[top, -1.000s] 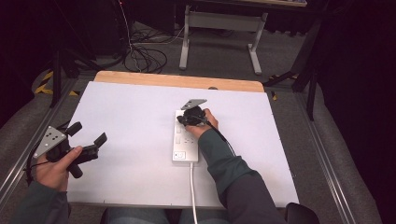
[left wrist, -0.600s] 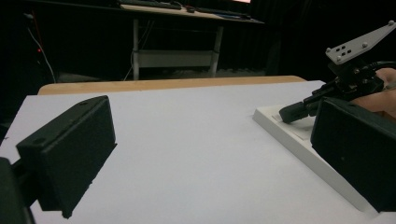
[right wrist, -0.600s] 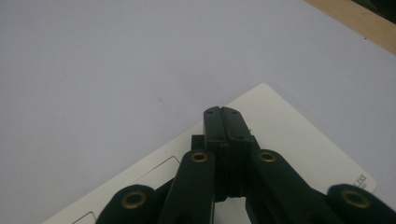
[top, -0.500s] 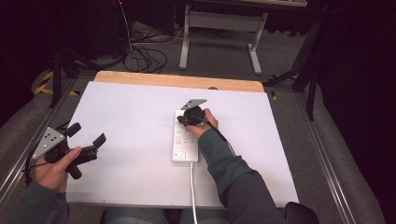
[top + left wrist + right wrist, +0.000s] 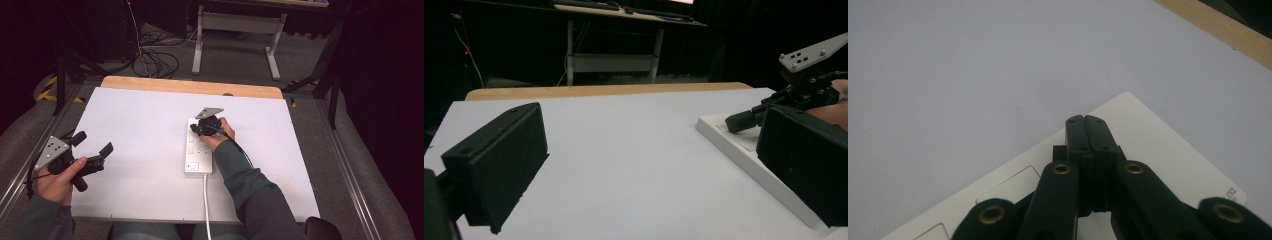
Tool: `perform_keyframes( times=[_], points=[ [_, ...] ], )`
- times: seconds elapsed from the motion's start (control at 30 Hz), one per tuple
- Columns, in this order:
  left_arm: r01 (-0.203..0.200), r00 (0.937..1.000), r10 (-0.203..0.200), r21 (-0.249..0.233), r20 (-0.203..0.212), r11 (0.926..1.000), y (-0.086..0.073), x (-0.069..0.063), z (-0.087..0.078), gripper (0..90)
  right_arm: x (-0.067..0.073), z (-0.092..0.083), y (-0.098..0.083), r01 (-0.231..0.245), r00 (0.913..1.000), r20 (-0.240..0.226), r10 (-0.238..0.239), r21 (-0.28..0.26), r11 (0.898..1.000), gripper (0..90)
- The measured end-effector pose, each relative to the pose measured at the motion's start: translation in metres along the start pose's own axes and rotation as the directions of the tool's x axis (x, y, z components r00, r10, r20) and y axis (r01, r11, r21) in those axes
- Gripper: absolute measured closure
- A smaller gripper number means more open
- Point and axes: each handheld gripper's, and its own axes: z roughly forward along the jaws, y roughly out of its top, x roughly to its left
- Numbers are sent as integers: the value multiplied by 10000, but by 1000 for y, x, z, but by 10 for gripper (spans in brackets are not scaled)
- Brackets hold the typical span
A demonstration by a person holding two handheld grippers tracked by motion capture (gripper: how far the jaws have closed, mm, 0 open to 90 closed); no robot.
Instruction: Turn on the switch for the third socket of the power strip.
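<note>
Nothing has visibly moved since the earlier frames; both grippers and the strip sit where they were.

Power strip [image 5: 198, 149]: white, flat, rectangular, rounded corners; faint outlined sockets along its top; white cord [image 5: 205, 200] leaves the near end toward the person; it lies beneath and behind the right jaws, its far corner just ahead of their tips.

Right gripper [image 5: 1086, 120]: jaws pressed flat together, nothing between them; tips over the strip's far end, contact with it cannot be told; grey plate on top in the high view.

Left gripper [image 5: 92, 147]: jaws spread wide, holding nothing; white surface [image 5: 140, 125] shows between them; the strip lies off beyond the right-hand jaw in the left gripper view, well apart.

Edges and room: bare surface stretches ahead of and to both sides of the left jaws; a wooden strip [image 5: 190, 87] borders the far edge ahead of both jaw pairs; open white surface ahead and left of the right jaws.

Writing: small dark print at the strip's edge right of the right jaws, too small to read.
</note>
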Motion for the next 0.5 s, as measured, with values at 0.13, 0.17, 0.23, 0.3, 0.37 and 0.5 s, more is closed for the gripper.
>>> perform_keyframes(
  times=[0.13, 0.17, 0.23, 0.3, 0.37, 0.5],
  points=[
    [0, 10000, 0, 18, -20, 10000, 0, 0, 0, 5, -4, -7, -5, -99, 9999, 43, 100, -136, 9999, 900],
    [-1, 10000, 1, 1, -16, 10000, 0, 0, 0, 5, -6, -9, -6, -142, 9999, 65, 143, -177, 9997, 900],
    [2, 10000, -2, -1, -19, 10000, 0, 0, 0, 5, -9, -15, -9, -185, 9998, 72, 187, -260, 9995, 900],
    [11, 10000, -11, 4, -19, 10000, 0, 0, 0, 5, -11, -22, -11, -219, 9997, 84, 222, -409, 9989, 900],
    [-4, 10000, 4, 69, -26, 10000, 0, 1, 1, 4, -12, -29, -15, -86, 9999, 105, 90, -379, 9992, 900],
    [-1, 10000, 1, 46, -52, 10000, 0, 0, 1, 5, -16, -45, -24, -206, 9998, 33, 209, -667, 9976, 900]
  ],
)
